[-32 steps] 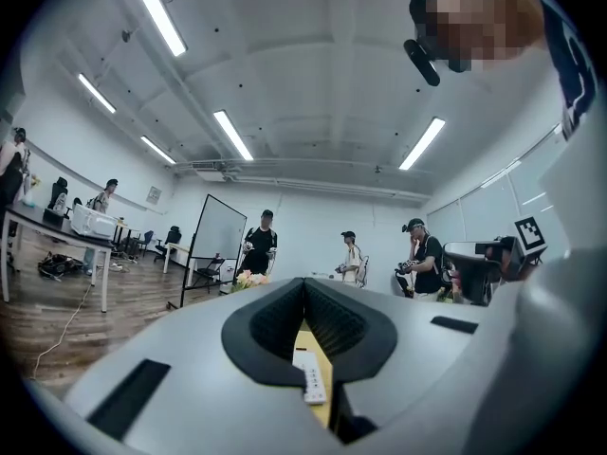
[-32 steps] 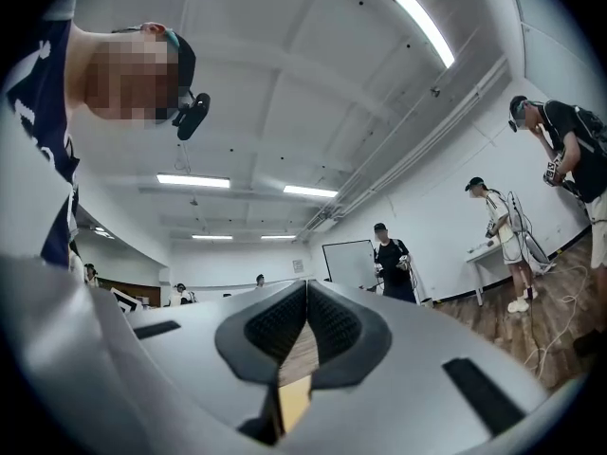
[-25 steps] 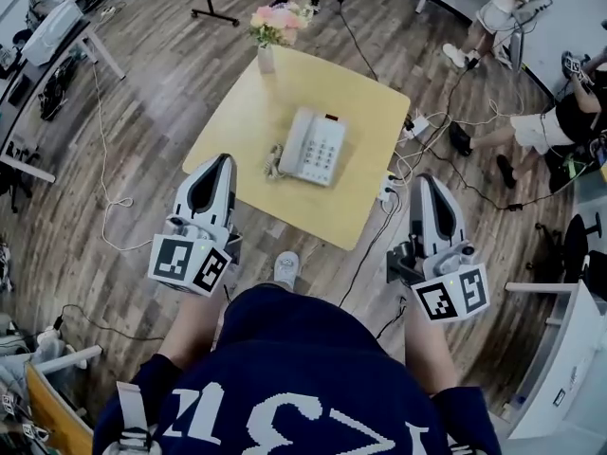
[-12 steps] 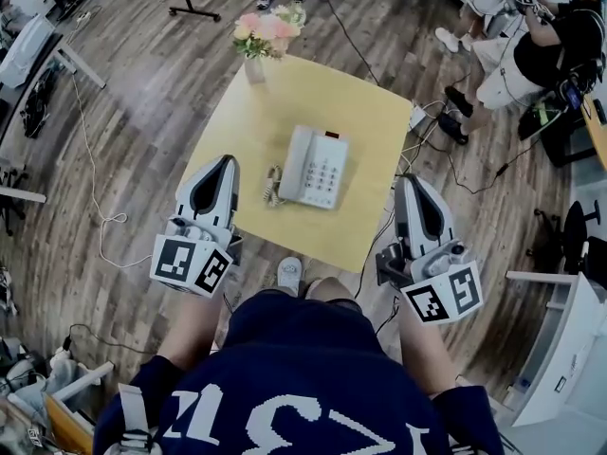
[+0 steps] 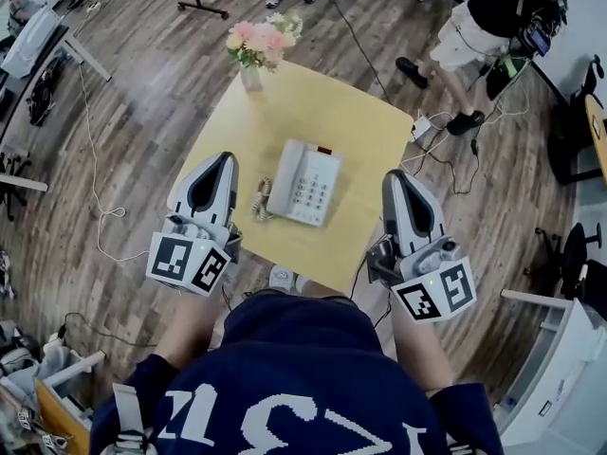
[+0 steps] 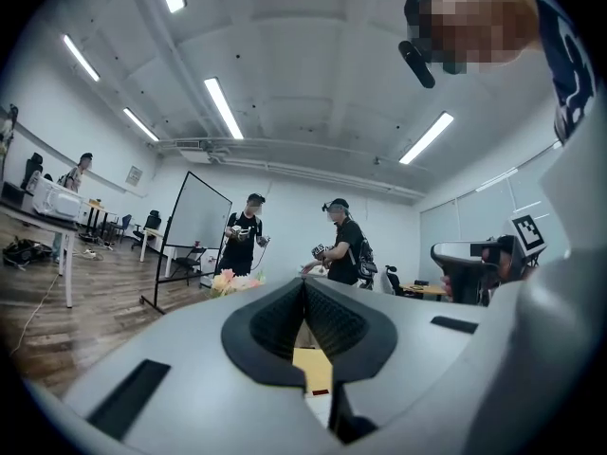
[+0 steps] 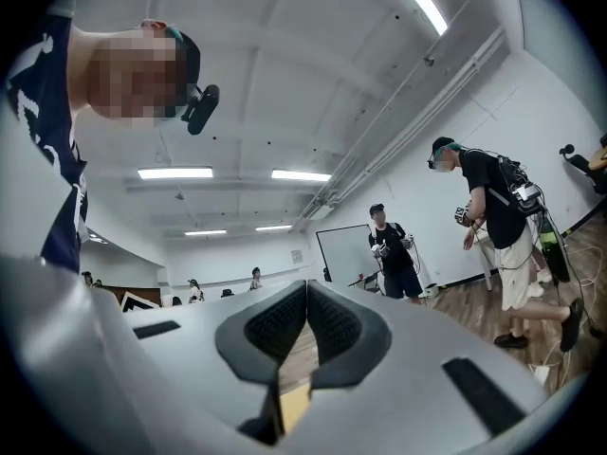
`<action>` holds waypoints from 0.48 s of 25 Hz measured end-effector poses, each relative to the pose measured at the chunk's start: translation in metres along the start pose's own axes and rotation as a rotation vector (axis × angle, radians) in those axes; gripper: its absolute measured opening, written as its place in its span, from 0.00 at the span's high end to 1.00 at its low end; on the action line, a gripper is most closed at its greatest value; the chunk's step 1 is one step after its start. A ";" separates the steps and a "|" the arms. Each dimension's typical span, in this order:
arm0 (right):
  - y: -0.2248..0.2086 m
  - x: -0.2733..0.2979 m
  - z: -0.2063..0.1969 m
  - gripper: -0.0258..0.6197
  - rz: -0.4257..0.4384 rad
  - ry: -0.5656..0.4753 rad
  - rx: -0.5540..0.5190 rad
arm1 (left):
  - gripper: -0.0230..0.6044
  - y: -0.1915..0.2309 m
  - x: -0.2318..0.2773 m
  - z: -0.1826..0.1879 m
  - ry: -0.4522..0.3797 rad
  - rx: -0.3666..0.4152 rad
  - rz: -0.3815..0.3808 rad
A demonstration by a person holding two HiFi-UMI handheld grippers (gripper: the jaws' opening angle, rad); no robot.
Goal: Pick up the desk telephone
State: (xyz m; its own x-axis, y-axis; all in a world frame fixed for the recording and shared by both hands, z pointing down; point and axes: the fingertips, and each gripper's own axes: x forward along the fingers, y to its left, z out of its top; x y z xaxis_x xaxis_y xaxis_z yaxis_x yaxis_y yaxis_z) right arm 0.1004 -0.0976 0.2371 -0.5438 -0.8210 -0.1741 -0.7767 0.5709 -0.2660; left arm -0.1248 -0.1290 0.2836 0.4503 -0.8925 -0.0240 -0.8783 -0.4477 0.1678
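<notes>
A white desk telephone (image 5: 304,182) with a coiled cord on its left side lies on a small square yellow table (image 5: 360,131), seen in the head view. My left gripper (image 5: 225,157) hovers over the table's left near edge, left of the phone, jaws shut and empty. Over the table's right near corner, to the right of the phone, my right gripper (image 5: 392,175) is also shut with nothing in it. In both gripper views the jaws (image 6: 303,282) (image 7: 306,284) meet at the tips, and only a strip of the yellow table shows below them.
A vase of pink flowers (image 5: 254,47) stands at the table's far left corner. Cables (image 5: 432,145) trail over the wooden floor to the right of the table. Another person (image 5: 479,27) stands at the far right, others further off. Desks line the left side.
Both grippers and I have moved closer to the table; the phone now lies between the two grippers. Both jaws stayed shut. The person at the far right has walked nearer.
</notes>
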 end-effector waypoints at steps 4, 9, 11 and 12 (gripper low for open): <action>-0.022 0.006 0.005 0.92 0.031 -0.002 0.005 | 0.94 -0.006 0.017 0.006 -0.036 0.014 0.032; -0.046 0.014 -0.006 0.92 0.033 0.026 0.043 | 0.94 -0.004 0.033 0.001 -0.036 0.002 0.066; -0.050 0.020 -0.012 0.92 0.038 0.044 0.046 | 0.94 0.000 0.040 0.000 -0.033 -0.001 0.071; -0.051 0.023 -0.014 0.92 0.039 0.052 0.047 | 0.94 0.001 0.043 -0.001 -0.030 -0.001 0.069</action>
State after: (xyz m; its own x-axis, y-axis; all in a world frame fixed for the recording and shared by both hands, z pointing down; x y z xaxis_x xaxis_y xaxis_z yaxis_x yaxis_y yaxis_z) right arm 0.1236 -0.1456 0.2603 -0.5903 -0.7956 -0.1365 -0.7393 0.6007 -0.3044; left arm -0.1065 -0.1680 0.2838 0.3841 -0.9223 -0.0419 -0.9068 -0.3854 0.1712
